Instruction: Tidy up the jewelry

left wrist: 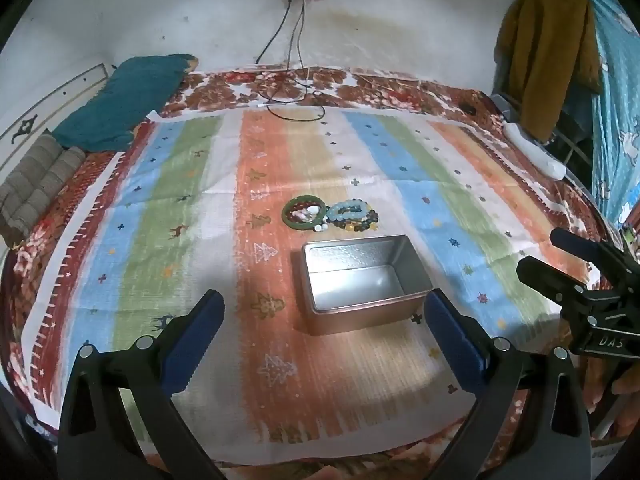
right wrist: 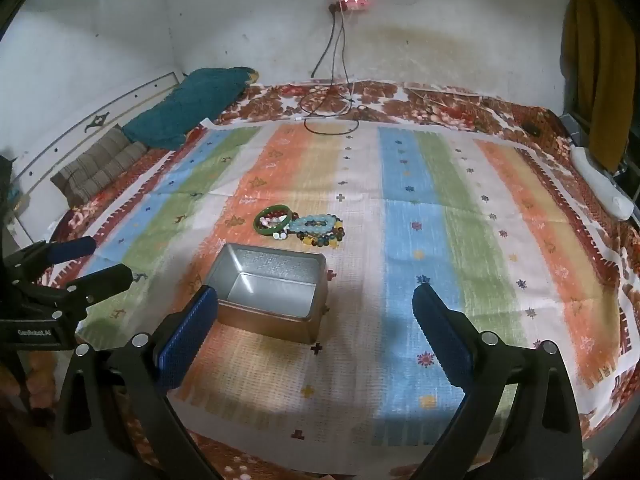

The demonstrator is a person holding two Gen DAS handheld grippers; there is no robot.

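An open, empty silver metal box (left wrist: 362, 276) (right wrist: 270, 294) stands on a striped cloth. Just behind it lies a pile of jewelry: a green bangle (left wrist: 303, 211) (right wrist: 274, 219) with small pale pieces inside, a light blue bead bracelet (left wrist: 349, 209) (right wrist: 316, 224), and darker mixed bead bracelets (left wrist: 362, 225) (right wrist: 326, 239). My left gripper (left wrist: 325, 304) is open and empty, held in front of the box. My right gripper (right wrist: 314, 300) is open and empty, its left finger beside the box's near left corner. Each gripper shows at the edge of the other's view.
The striped cloth (left wrist: 160, 216) (right wrist: 460, 220) covers a floral bedspread (left wrist: 360, 88). A teal pillow (left wrist: 128, 96) (right wrist: 192, 100) and a brown folded blanket (left wrist: 36, 184) lie at the far left. Cables (left wrist: 296, 100) trail from a wall socket. A white object (right wrist: 600, 188) lies at the right edge.
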